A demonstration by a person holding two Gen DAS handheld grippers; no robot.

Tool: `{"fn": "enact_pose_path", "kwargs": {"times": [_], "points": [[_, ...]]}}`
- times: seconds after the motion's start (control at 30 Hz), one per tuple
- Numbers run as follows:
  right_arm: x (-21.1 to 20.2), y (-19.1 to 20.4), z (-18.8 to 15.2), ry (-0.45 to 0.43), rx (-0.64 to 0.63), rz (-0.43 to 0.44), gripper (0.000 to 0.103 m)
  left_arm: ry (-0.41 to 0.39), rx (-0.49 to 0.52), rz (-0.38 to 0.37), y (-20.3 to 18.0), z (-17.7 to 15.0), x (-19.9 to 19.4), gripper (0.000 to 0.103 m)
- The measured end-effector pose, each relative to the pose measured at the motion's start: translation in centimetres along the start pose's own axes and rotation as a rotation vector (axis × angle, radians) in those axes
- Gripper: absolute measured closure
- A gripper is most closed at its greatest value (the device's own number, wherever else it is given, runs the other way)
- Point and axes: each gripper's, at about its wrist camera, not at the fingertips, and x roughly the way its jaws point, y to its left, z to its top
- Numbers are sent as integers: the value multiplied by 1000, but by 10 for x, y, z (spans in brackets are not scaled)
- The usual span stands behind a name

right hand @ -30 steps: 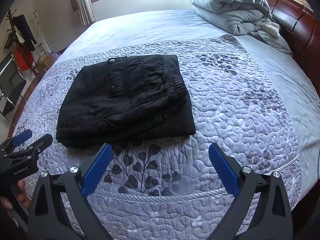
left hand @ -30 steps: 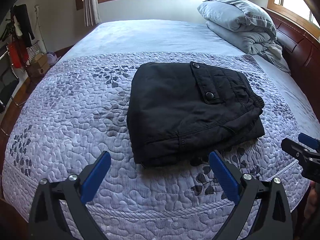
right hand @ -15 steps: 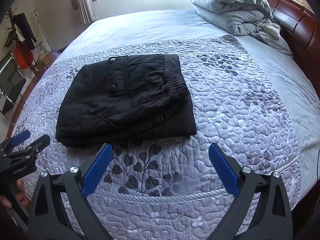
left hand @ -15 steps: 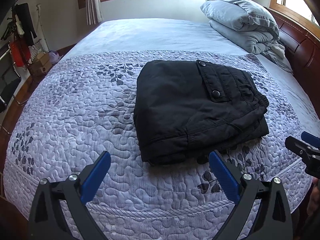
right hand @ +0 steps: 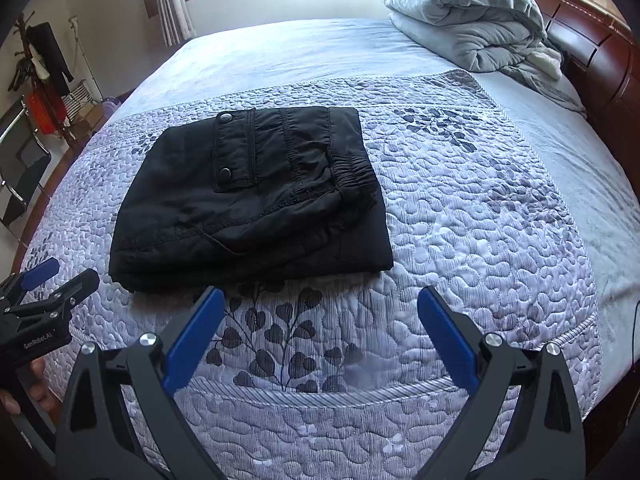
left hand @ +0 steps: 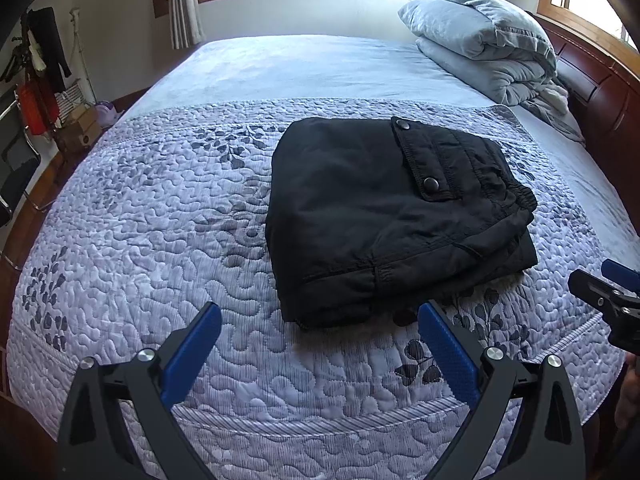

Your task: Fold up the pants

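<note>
While both my tongs hang wide and empty, left gripper (left hand: 320, 340) and right gripper (right hand: 322, 322), the folded black cargo pants (left hand: 388, 220) lie at twelve o'clock on the quilted bedspread (left hand: 140, 220). Snagging an edge could undo the stack.

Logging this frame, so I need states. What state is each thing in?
pants: folded into a compact stack, flat on the quilt, pocket flap snapped shut
left tongs: open, empty
right tongs: open, empty
duvet: folded, by the headboard
quilt: spread flat
</note>
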Motion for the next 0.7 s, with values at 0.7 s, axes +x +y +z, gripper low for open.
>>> {"fn": "enact_pose_path", "kwargs": {"times": [0.7], "points": [[6,1,-1,11,-6,-2,6,-17,28,-2,-5,1,-2,4]]}}
